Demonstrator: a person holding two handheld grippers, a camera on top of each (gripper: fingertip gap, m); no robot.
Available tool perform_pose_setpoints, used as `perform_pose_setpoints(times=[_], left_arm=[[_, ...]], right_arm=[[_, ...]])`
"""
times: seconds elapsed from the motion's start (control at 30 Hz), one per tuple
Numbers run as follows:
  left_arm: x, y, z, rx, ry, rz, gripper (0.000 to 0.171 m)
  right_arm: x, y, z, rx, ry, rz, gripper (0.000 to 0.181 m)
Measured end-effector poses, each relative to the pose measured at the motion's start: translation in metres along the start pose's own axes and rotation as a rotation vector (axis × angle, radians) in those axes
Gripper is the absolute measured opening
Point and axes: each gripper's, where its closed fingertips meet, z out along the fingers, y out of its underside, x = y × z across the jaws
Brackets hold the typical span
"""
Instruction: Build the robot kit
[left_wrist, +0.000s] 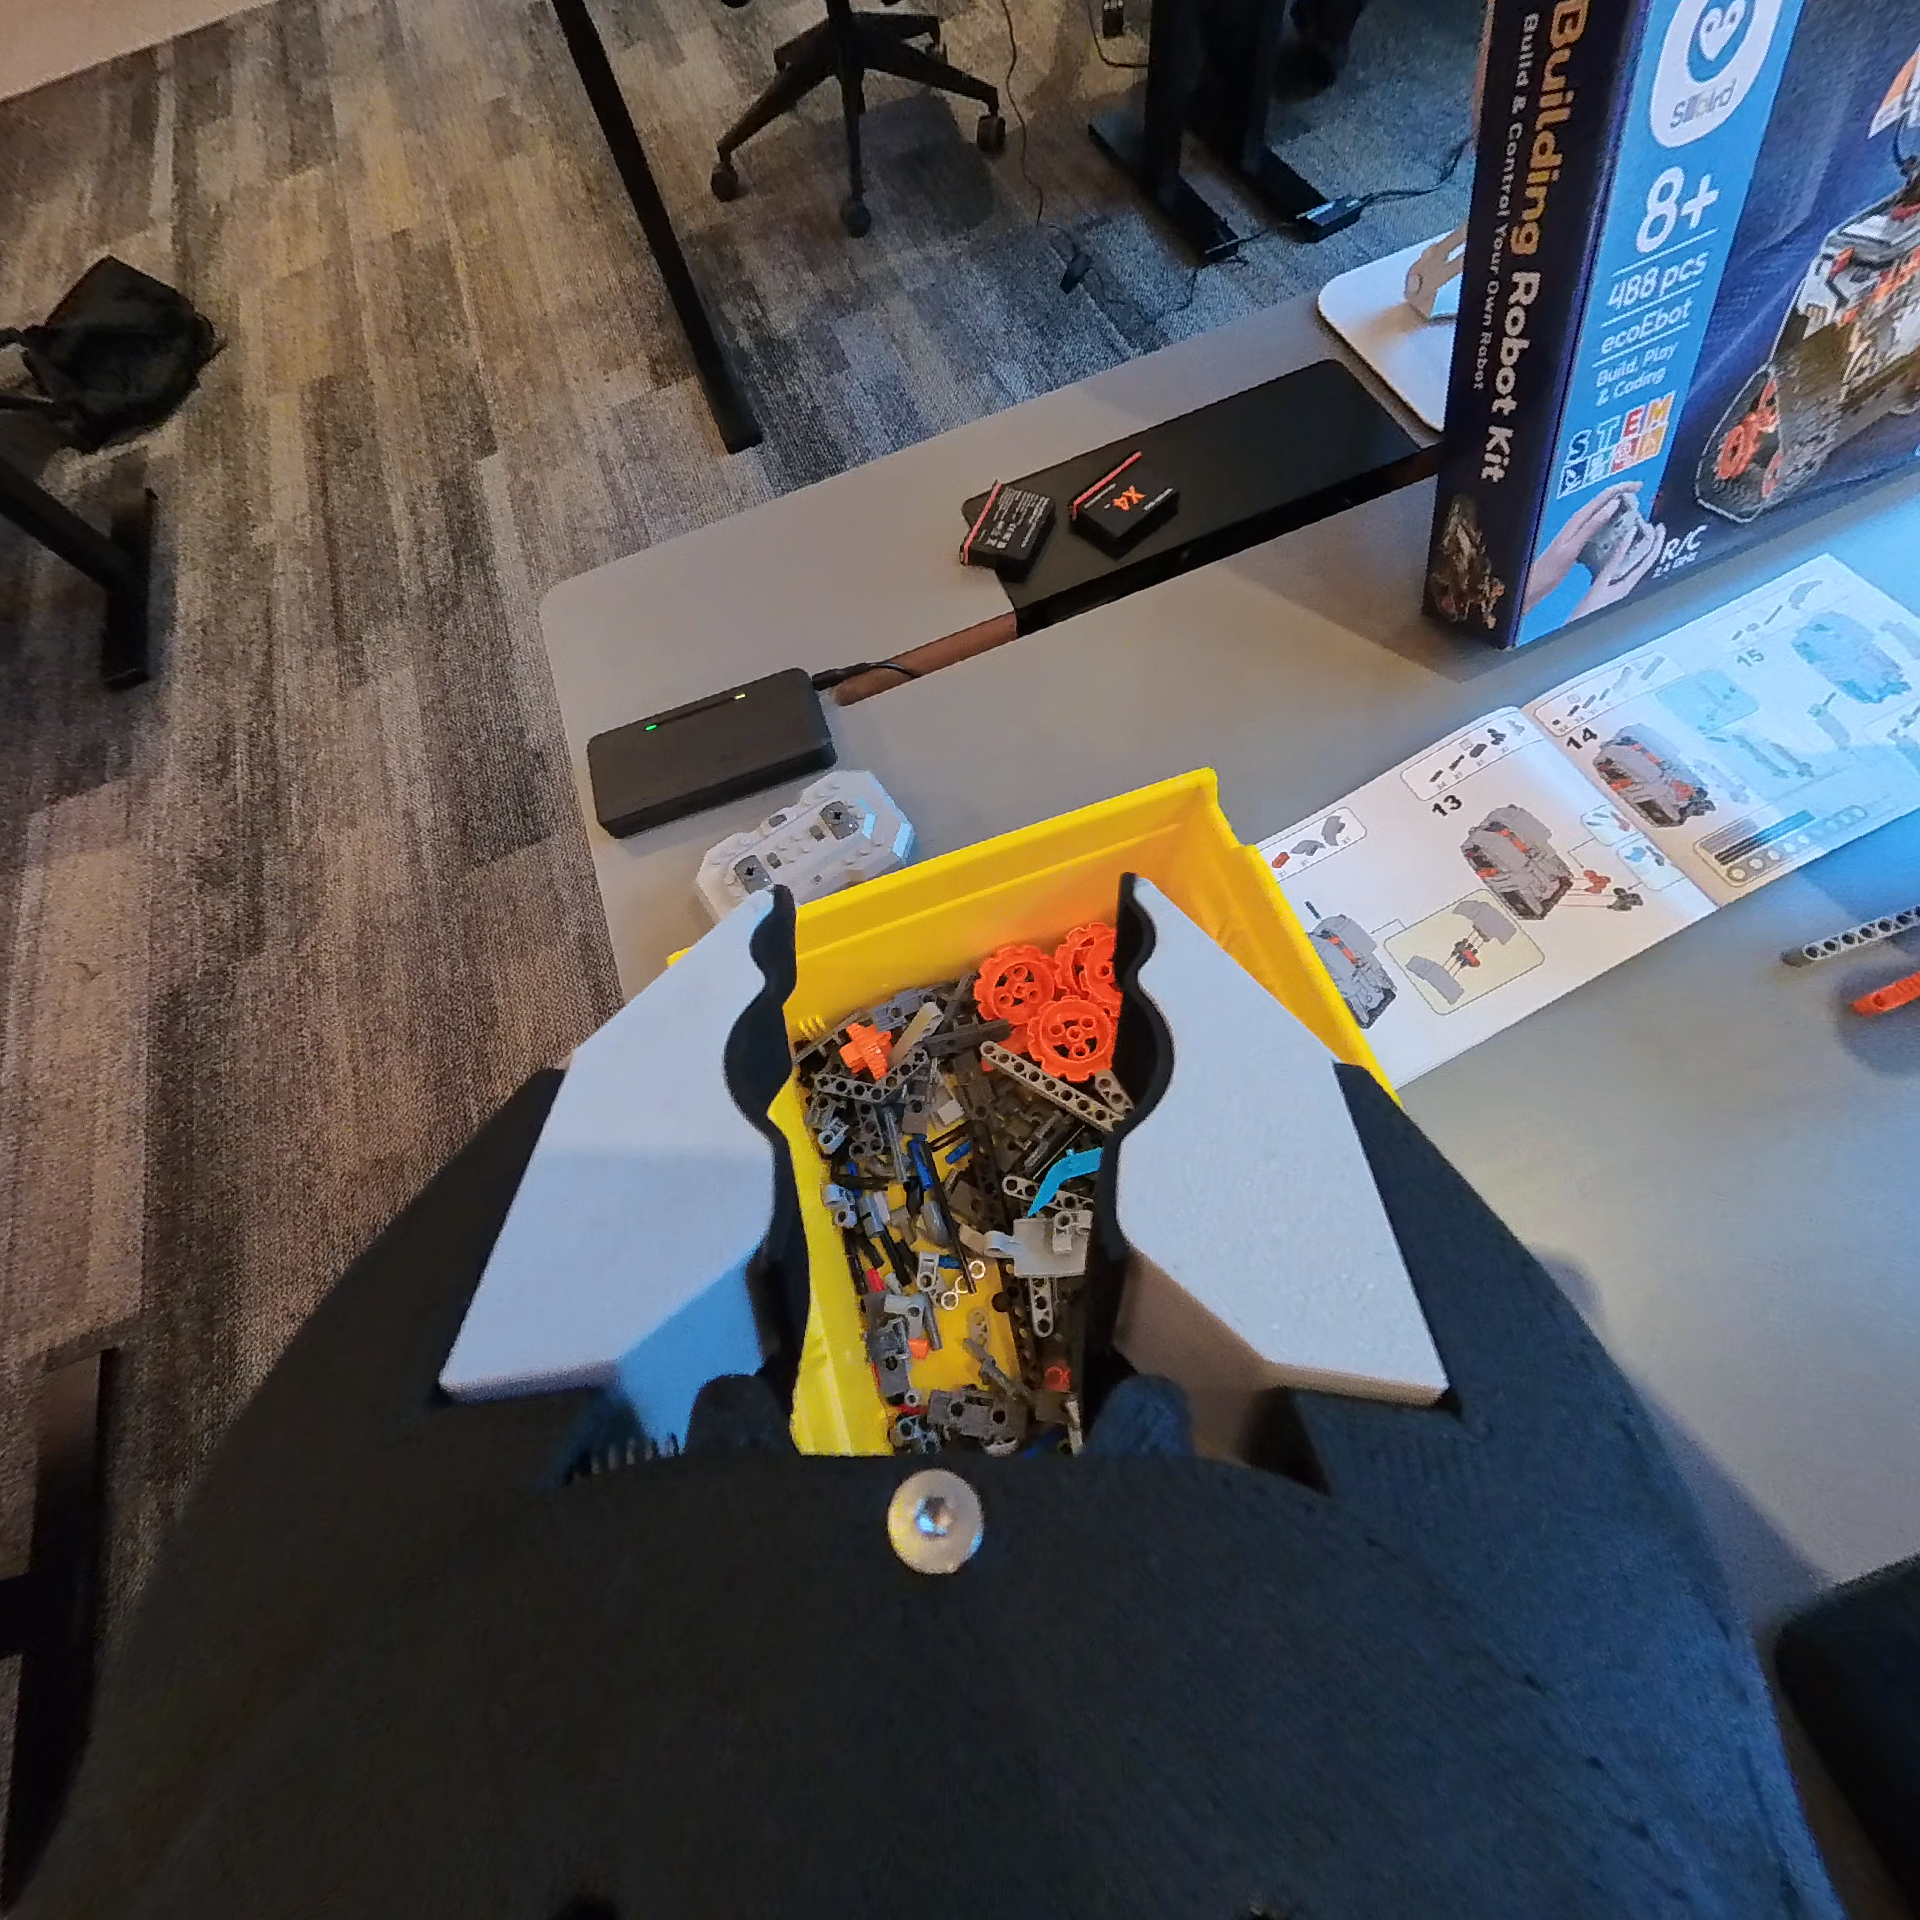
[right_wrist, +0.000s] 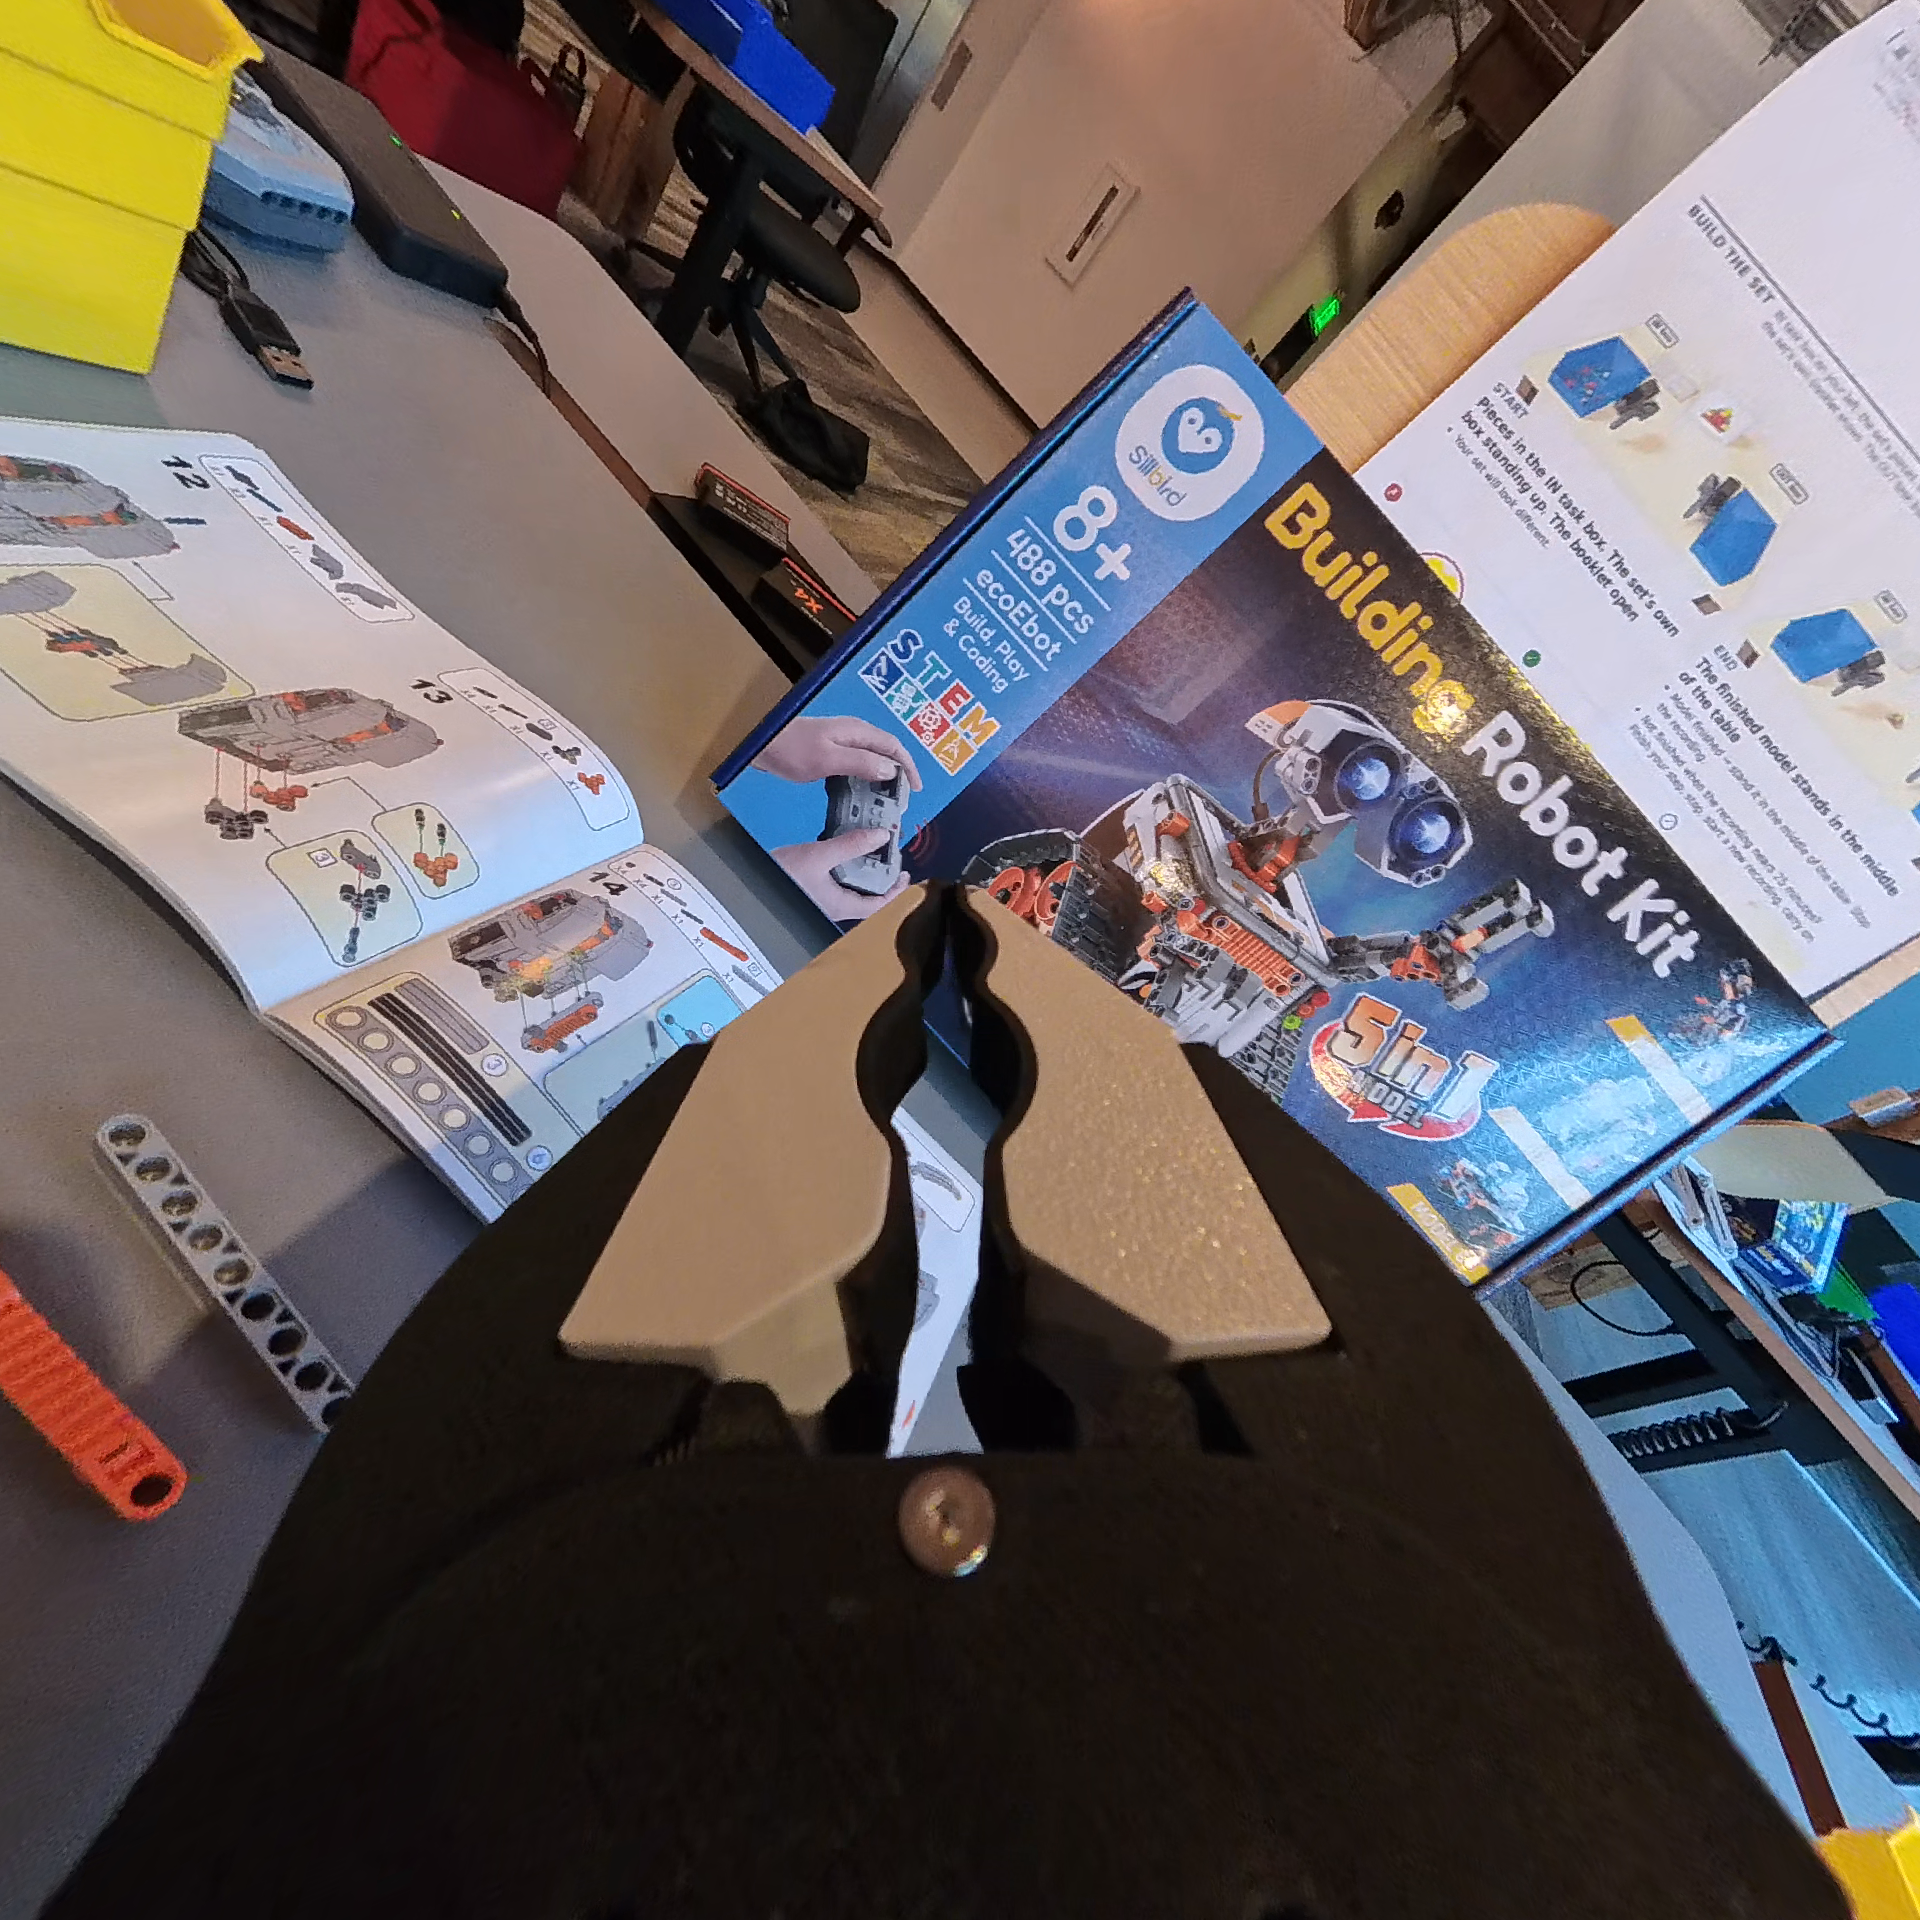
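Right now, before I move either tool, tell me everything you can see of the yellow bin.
The yellow bin is an open-topped container that looks like hard plastic, with straight walls and a stepped rim. It stands upright on the grey table, beside a white controller-like part and an open instruction booklet. Inside lies a loose heap of small grey, black and blue pieces, with orange gears at the far end. The open left tool hovers above it; contact cannot be judged.

Glossy yellow plastic bin (left_wrist: 997, 883) brims with matt plastic pieces (left_wrist: 966, 1174); glossy cardboard kit box (right_wrist: 1299, 831) (glare on it) centre frame; smooth paper booklet (right_wrist: 343, 748) left, on the matt grey table (right_wrist: 520, 540).
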Motion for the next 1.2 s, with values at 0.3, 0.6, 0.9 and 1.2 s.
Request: perform_pose_setpoints(times=[0.3, 0.6, 0.9, 1.2], left_arm=[[0.001, 0.002, -0.005, -0.002, 0.016, 0.014, 0.056], [-0.010, 0.050, 0.017, -0.259, 0.067, 0.038, 0.030], [-0.009, 0.119, 0.099, -0.636, 0.181, -0.024, 0.047], [-0.022, 0.157, 0.129, -0.807, 0.073, -0.022, 0.075]], right_arm=[[-0.015, 0.010, 0.007, -0.044, -0.044, -0.105, 0.000], [-0.019, 0.016, 0.010, -0.047, -0.069, -0.114, 0.000], [-0.020, 0.021, 0.012, -0.055, -0.080, -0.098, 0.000], [-0.029, 0.018, 0.012, -0.053, -0.113, -0.139, 0.000]])
